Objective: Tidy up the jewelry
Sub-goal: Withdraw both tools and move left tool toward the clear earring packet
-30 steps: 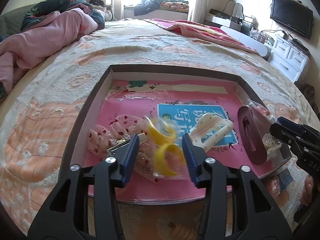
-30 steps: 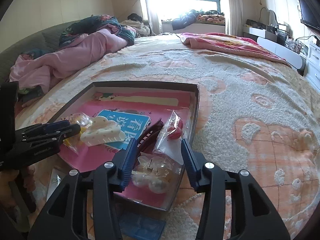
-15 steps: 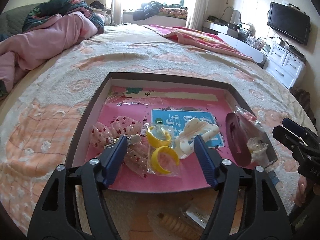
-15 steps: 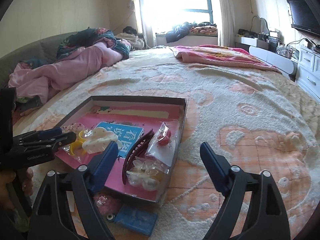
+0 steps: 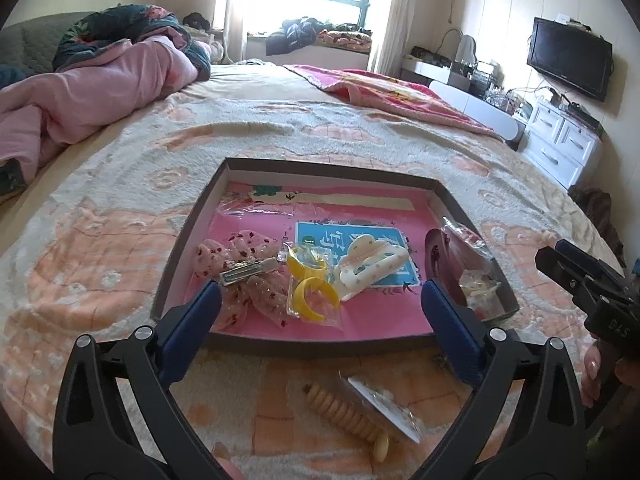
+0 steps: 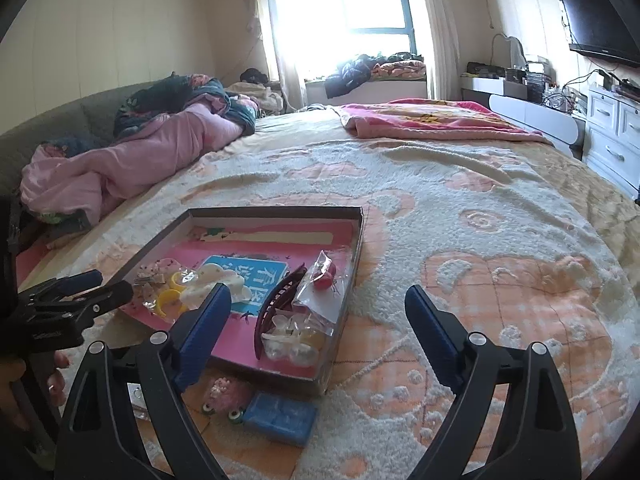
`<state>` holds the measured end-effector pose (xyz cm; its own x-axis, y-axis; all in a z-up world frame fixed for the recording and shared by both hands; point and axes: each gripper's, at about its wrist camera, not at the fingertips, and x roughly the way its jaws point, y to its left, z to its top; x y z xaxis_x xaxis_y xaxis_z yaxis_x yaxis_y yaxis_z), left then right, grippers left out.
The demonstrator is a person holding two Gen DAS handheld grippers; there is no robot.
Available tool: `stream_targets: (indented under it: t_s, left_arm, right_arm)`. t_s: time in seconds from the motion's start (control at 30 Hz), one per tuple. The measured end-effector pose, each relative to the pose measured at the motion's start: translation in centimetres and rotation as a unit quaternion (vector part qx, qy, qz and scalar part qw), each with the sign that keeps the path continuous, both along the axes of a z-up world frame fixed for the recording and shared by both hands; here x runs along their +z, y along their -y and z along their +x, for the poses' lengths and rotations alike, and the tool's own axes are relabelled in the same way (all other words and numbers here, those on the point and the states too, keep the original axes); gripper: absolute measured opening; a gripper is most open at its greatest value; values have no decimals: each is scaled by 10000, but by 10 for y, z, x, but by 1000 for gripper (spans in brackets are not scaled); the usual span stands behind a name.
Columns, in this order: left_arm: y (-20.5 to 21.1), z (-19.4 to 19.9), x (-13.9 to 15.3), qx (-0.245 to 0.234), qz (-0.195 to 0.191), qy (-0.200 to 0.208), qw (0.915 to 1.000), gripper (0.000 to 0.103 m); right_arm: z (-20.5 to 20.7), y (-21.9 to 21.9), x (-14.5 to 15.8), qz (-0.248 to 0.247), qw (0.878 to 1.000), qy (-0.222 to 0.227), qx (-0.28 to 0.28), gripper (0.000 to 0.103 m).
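A shallow dark-rimmed box (image 5: 188, 220) with a pink floor lies on the bed. It holds a pink bow clip (image 5: 236, 252), bagged yellow rings (image 5: 312, 288), a cream claw clip (image 5: 372, 268), a maroon clip (image 5: 438, 256) and bagged pieces (image 5: 476, 288). My left gripper (image 5: 320, 300) is open and empty above the box's near edge. My right gripper (image 6: 318, 304) is open and empty, near the box's right corner (image 6: 360, 216). A beige spiral clip (image 5: 344, 412) and a clear packet (image 5: 384, 404) lie on the blanket in front of the box.
A blue case (image 6: 280, 420) and a pink fuzzy item (image 6: 228, 390) lie on the blanket by the box's near corner. A pink duvet (image 5: 80, 92) is piled at the far left. A red blanket (image 6: 432, 120) lies at the back. White drawers (image 5: 560, 140) stand at the right.
Both grippers opened wide and pulled back and up from the box. The yellow rings bag and the bagged pieces stay in the box.
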<state>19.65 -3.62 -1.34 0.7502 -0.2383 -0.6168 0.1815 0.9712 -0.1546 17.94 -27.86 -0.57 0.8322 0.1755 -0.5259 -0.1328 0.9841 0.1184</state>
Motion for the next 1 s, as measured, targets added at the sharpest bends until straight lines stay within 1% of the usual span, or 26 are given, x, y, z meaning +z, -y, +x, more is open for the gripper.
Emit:
stream_targets:
  t_s: [0.33, 0.47, 0.77, 1.0]
  left_arm:
    - [-7, -27, 14, 139, -29, 320, 9994, 91]
    - [-9, -40, 17, 159, 22, 428, 9990, 91]
    - [-19, -57, 12, 244, -20, 372, 9990, 91]
    - [-23, -67, 6, 232, -59, 289, 9993, 91]
  right_arm:
    - [-31, -10, 4, -248, 9995, 174, 127, 89]
    - [-42, -14, 4, -365, 9988, 228, 221, 89]
    - [-65, -29, 3, -624, 9964, 318, 470, 89]
    - [-74, -31, -6, -604, 9966, 163, 539, 89]
